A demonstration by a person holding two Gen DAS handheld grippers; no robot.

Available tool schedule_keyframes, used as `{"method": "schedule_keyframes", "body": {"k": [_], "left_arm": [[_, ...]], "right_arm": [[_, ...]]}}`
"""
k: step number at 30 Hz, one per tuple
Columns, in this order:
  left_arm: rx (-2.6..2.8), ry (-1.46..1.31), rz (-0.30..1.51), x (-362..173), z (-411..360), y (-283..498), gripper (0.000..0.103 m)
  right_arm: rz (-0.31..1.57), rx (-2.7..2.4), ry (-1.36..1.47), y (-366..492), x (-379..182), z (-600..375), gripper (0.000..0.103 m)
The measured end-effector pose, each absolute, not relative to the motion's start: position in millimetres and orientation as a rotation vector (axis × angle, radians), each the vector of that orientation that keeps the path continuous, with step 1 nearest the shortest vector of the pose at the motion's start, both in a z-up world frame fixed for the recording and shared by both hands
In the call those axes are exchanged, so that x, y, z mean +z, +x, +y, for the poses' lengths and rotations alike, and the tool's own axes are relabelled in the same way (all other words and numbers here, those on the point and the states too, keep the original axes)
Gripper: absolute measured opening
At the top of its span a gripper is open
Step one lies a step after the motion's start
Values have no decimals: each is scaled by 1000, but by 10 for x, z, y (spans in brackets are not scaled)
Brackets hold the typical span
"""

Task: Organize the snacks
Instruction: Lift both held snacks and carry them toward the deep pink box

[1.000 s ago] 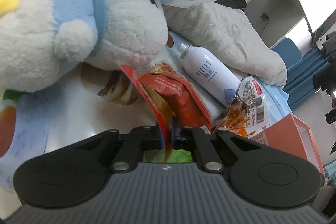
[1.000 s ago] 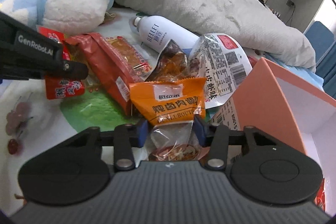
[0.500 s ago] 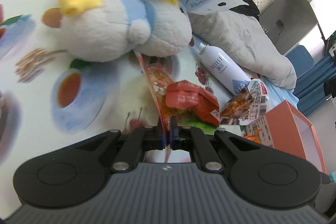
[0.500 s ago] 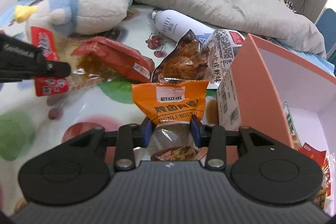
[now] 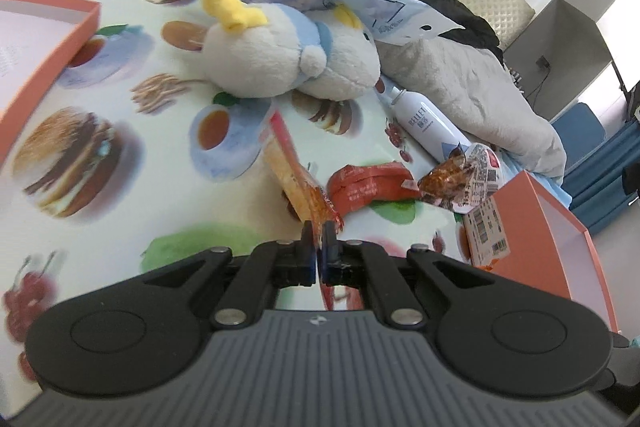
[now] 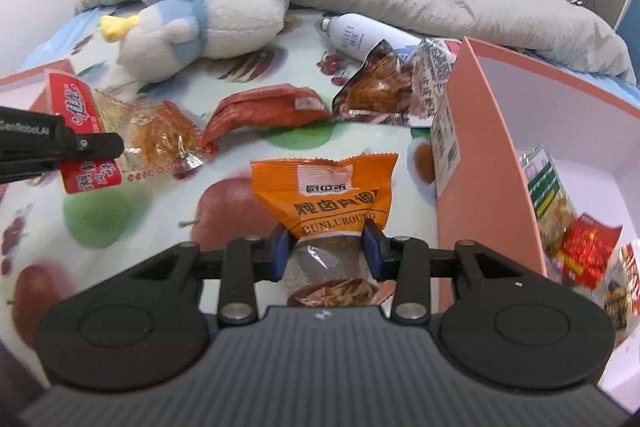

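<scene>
Left claw [image 5: 316, 251] clamped narrow on the edge of a red-trimmed clear snack packet [image 5: 294, 171], held above the fruit-print bed sheet [image 5: 120, 187]. Right claw [image 6: 327, 253] grips an orange-topped clear seasoning pouch [image 6: 326, 187] by its middle, just beside the open orange cardboard box [image 6: 476, 163] holding other snacks.

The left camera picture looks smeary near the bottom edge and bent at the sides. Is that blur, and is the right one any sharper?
Left wrist view: the printed cloth smears toward the lower left, and the red packet in the left gripper is soft; edges curve from the fisheye lens. Right wrist view: crisper, the orange packet lettering reads clearly, though the pink box wall bows; light is even daylight.
</scene>
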State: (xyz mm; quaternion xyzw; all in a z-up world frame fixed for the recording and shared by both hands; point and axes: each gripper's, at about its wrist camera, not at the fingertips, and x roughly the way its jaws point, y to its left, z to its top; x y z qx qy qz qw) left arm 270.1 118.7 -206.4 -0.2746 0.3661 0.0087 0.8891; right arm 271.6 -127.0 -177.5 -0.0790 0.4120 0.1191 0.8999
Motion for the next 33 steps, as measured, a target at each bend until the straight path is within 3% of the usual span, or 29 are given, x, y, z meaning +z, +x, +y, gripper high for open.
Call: {"method": "schedule_keyframes", "body": {"k": [14,33], "left_arm": [[2,-577,748,-1757,911,1997,1],[-103,-443,691,-1065,292,2013,0]], "right_arm": [[845,275,-84,2149,-1572,-1490,41],[726,247,18,2065,-1051,-1957,41]]}}
